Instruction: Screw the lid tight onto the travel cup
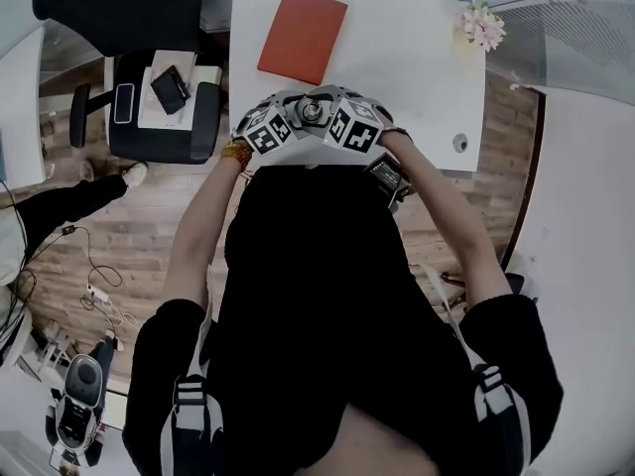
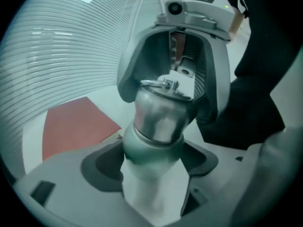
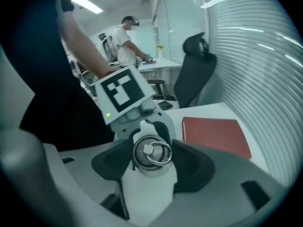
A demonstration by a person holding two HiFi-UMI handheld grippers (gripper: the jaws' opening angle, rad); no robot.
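A metal travel cup (image 2: 154, 119) stands up between the jaws of my left gripper (image 2: 151, 162), which is shut on its body. Its lid (image 3: 151, 152), steel with a ring on top, sits on the cup's mouth. My right gripper (image 3: 151, 159) comes at it from the opposite side, its dark pads (image 3: 189, 162) pressed against the lid's rim. In the head view the two grippers (image 1: 295, 117) (image 1: 330, 117) meet over the near edge of the white table (image 1: 397, 58), with the lid (image 1: 313, 112) between them.
A red notebook (image 1: 303, 35) lies on the table beyond the cup. Pink flowers (image 1: 481, 26) stand at the far right corner. A black office chair (image 1: 149, 97) with a phone on it is at the left. A person (image 3: 125, 44) works at another desk.
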